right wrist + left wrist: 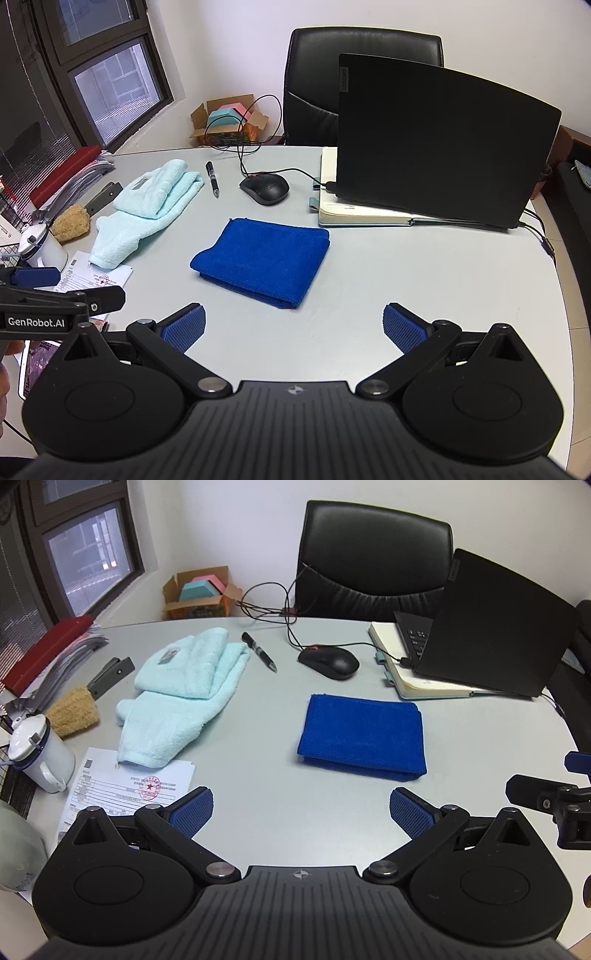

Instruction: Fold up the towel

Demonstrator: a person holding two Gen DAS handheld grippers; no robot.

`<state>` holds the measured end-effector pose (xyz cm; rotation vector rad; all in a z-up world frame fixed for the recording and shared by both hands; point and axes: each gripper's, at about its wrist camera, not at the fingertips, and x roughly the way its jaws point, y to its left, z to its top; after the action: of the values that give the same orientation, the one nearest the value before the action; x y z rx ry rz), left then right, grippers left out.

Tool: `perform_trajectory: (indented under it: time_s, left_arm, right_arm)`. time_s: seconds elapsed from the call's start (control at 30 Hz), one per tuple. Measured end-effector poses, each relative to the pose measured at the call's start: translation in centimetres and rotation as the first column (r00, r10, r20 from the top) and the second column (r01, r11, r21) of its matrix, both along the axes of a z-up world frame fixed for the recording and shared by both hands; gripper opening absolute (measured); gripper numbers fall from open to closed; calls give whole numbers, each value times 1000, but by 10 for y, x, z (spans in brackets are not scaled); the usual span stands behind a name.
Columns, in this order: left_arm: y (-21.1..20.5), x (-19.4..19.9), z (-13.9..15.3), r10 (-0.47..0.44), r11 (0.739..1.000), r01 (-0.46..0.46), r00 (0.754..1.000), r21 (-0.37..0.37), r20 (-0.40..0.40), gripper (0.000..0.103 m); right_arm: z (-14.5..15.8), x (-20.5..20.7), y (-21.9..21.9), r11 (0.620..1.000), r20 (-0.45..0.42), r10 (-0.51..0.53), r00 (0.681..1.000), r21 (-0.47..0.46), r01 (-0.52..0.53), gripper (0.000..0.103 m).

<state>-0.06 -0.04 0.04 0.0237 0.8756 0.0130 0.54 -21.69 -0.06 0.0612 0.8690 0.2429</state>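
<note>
Both of my grippers hang above the near edge of the counter [258, 738] with nothing between their blue pads. On my left gripper [301, 812] the fingers are spread wide apart, and my right gripper [293, 326] is spread just as wide. Neither touches the blue towel [362, 736], which lies flat on the grey surface ahead of them, already folded into a thick rectangle with its layered edges toward me. From my right wrist view the same towel [264, 260] sits left of centre, turned at a slight angle, and the left gripper's body pokes in at the left edge.

Left of the blue towel, well apart from it, a light blue towel [181, 690] lies loosely bunched, its near end resting on a sheet of stamped paper [129, 782]. Beyond that are a black pen [258, 651] and a black wired mouse [328, 662]. A black laptop [491, 627] stands open on a notebook [406, 683] at the far right, its lid toward me. A black office chair [373, 557] stands behind the counter. At the left edge I see a white lidded mug [37, 753], a tan scrubbing pad [72, 710] and a pile of papers under a red folder [48, 651].
</note>
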Motion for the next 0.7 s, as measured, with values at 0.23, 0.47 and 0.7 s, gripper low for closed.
perform_trajectory:
  time_s: [0.23,0.47,0.7]
  left_arm:
    - [-18,-20,-7,0,999,-1,1000,50,24,103]
    - [4,0,-7,-50,999,50,998,8,-31,103]
    - [8,9,-7,-44,999,44,998,-4,-42,103]
  right_arm:
    - [0,1,-6,1000,4,-8,1000,23,8,103]
    - [-2,2,5,1000,-8,5,1000,7,-5,103]
    - [-2,7,6,1000,-7,11,1000,2,-11,103]
